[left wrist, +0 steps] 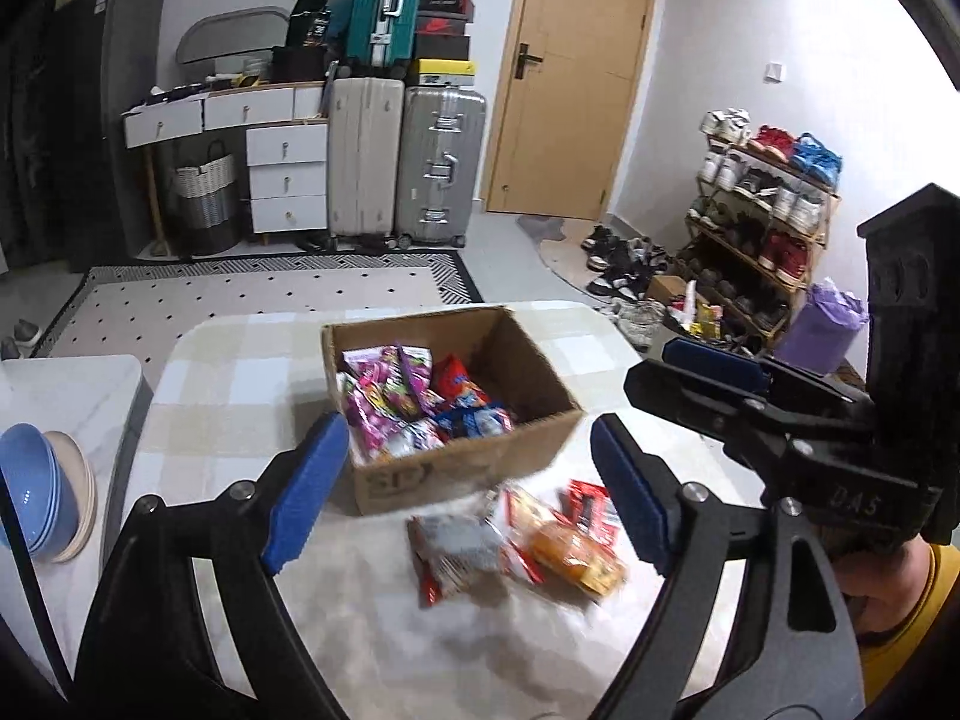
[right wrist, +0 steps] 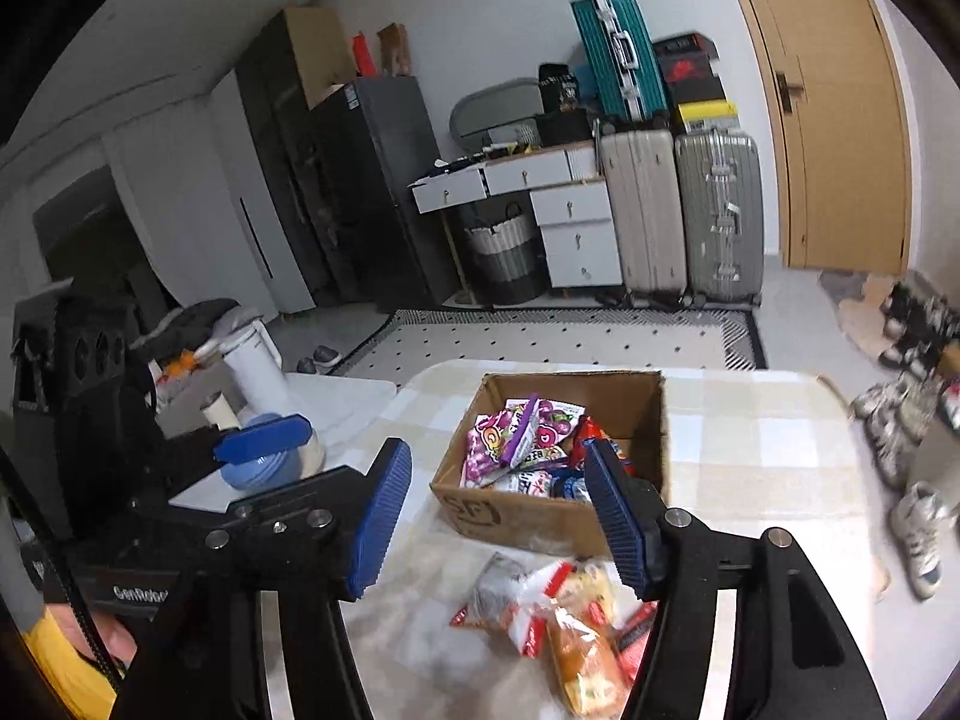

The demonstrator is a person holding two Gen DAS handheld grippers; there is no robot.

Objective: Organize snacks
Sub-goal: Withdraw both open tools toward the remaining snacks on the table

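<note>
My left gripper (left wrist: pixel 468 480) has its fingers apart and empty, and my right gripper (right wrist: pixel 498 516) too. The cardboard box (left wrist: pixel 510 456) gathers most snacks; the loose packets (left wrist: pixel 516 540) lie just before it on the table (left wrist: pixel 240 372), waiting.

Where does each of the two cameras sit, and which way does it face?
Left wrist: on the left gripper, facing over its fingers at the brown cardboard box; right gripper and a yellow sleeve show.
Right wrist: on the right gripper, facing the same box; left gripper shows.
Shared: box, loose snack packets, checked tablecloth, suitcases.
</note>
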